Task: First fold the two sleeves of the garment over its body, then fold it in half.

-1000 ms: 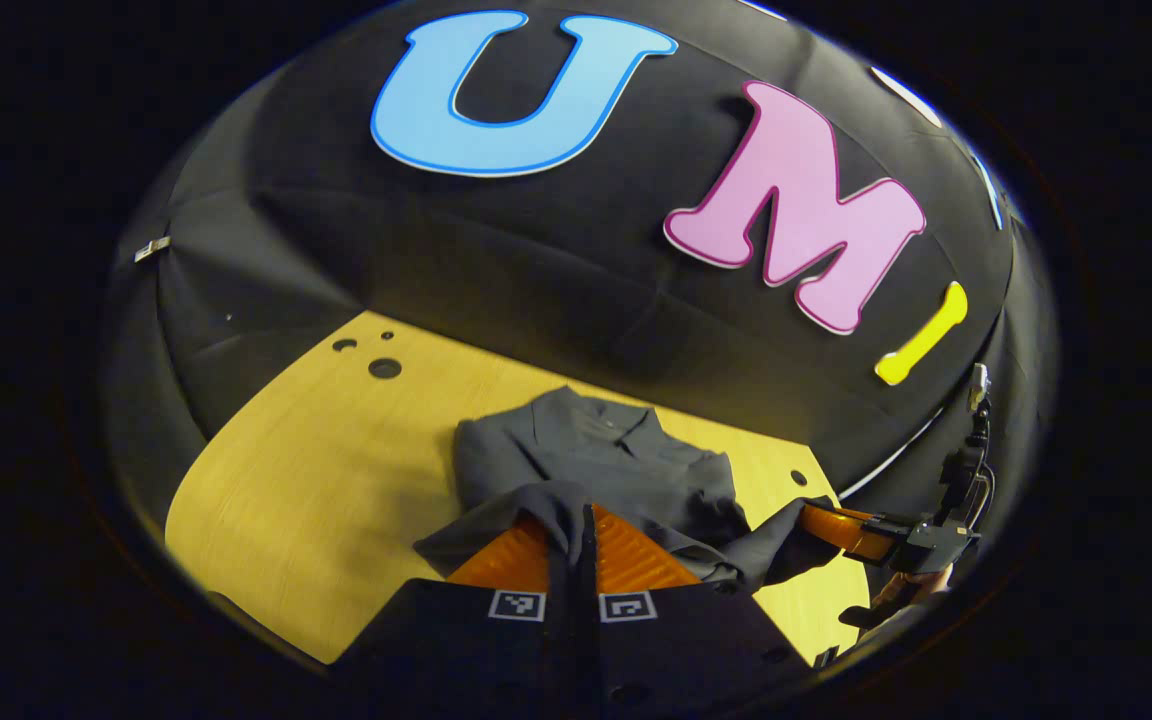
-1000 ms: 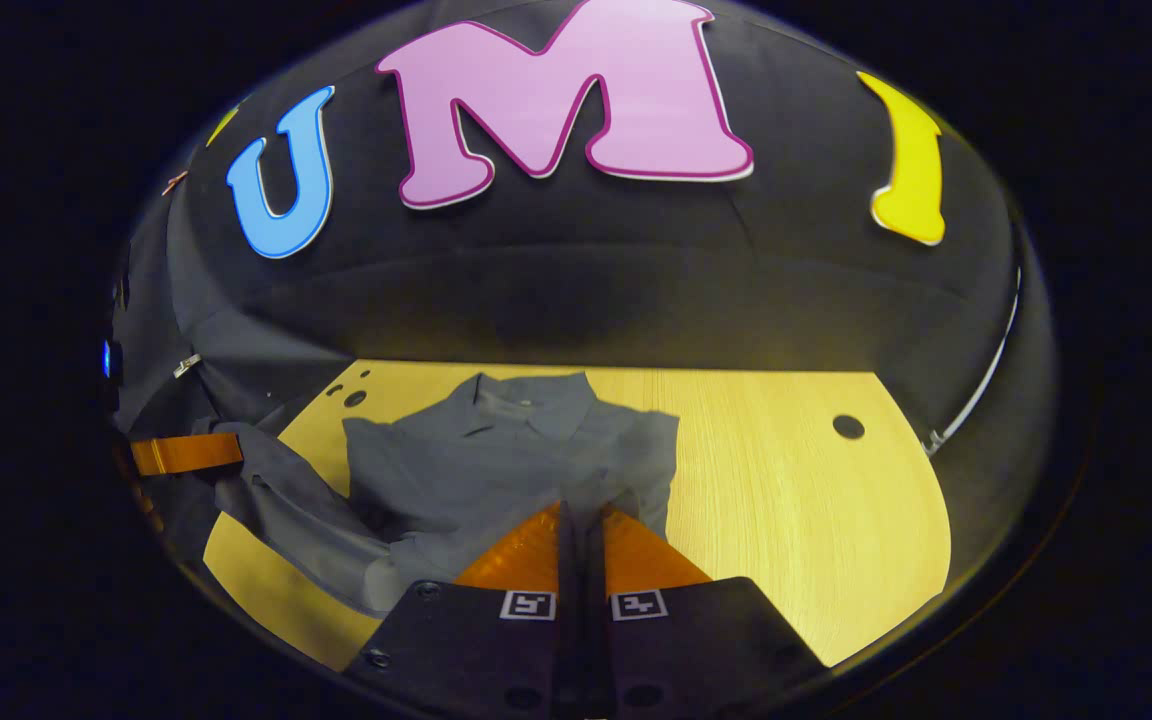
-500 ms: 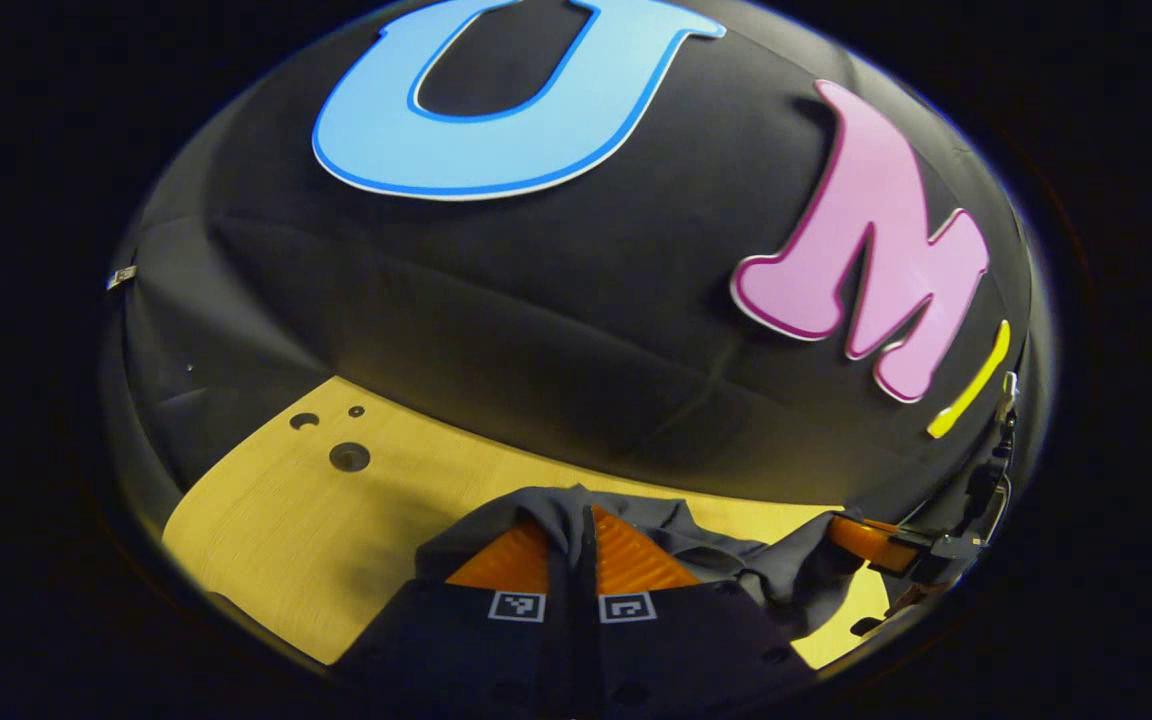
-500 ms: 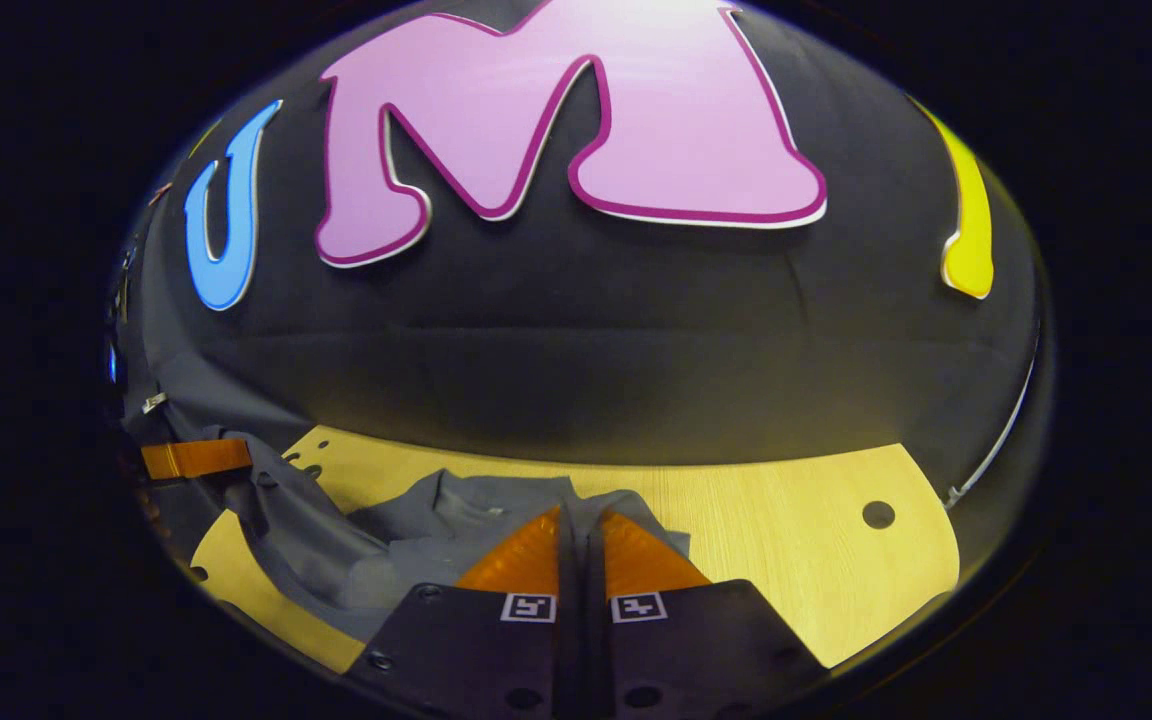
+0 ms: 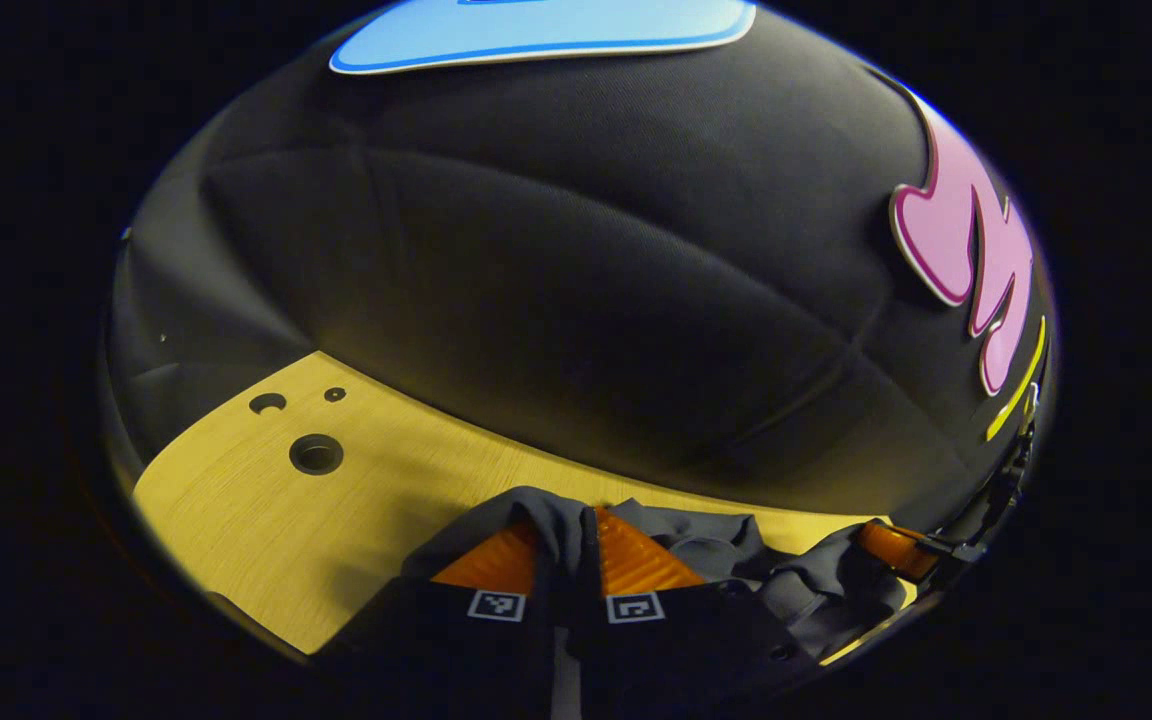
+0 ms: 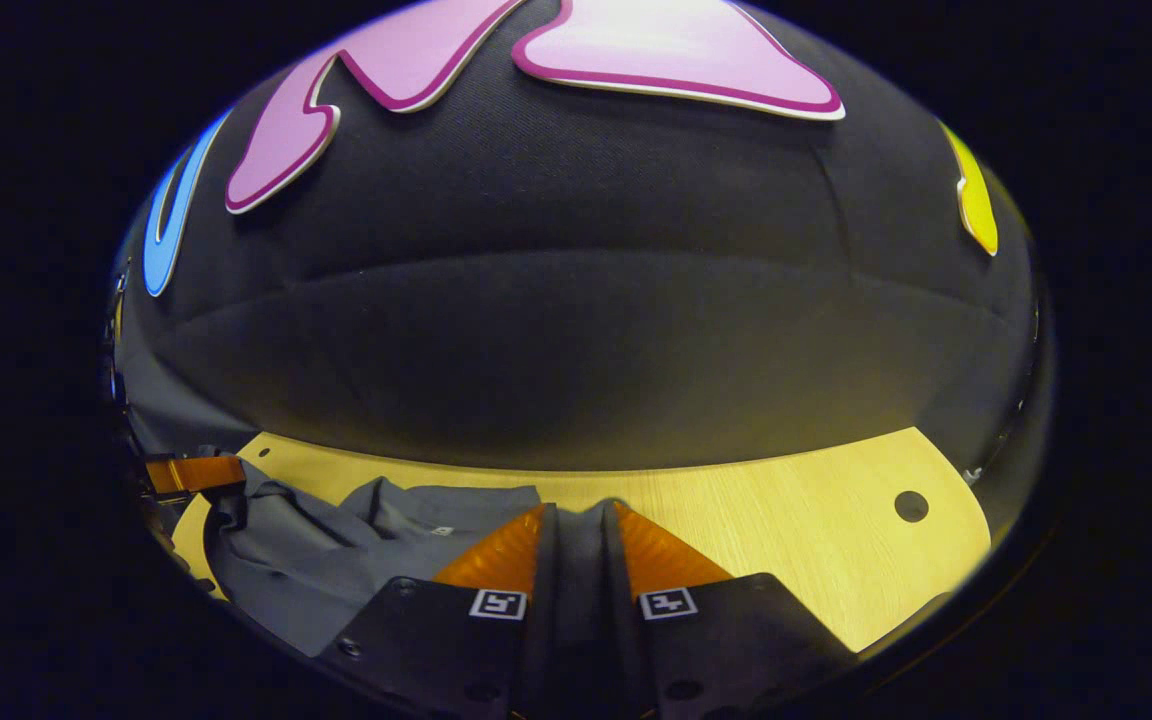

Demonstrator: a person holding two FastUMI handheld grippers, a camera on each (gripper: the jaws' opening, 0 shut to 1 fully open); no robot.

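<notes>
The grey collared garment (image 5: 726, 560) lies bunched low on the wooden table (image 5: 266, 520), close to the booth wall. My left gripper (image 5: 576, 530) is shut on a fold of it, and cloth drapes over its orange fingers (image 5: 636, 555). In the left gripper view the right gripper (image 5: 891, 548) sits at the far right with cloth at its tip. In the right gripper view my right gripper (image 6: 579, 525) has its fingers parted, with a dark fold still lying in the gap. The garment (image 6: 336, 540) spreads to its left, towards the left gripper (image 6: 196, 472) at the edge.
The black cloth wall rises close behind the table's far edge in both views. Round holes (image 5: 316, 454) mark the tabletop on the left. One more hole (image 6: 911, 506) sits at the right, beside bare wood (image 6: 786, 540).
Both grippers carried the garment's near edge forward over its body, towards the collar and the wall, and came lower. The right gripper's fingers have spread apart; the left's stay nearly closed.
</notes>
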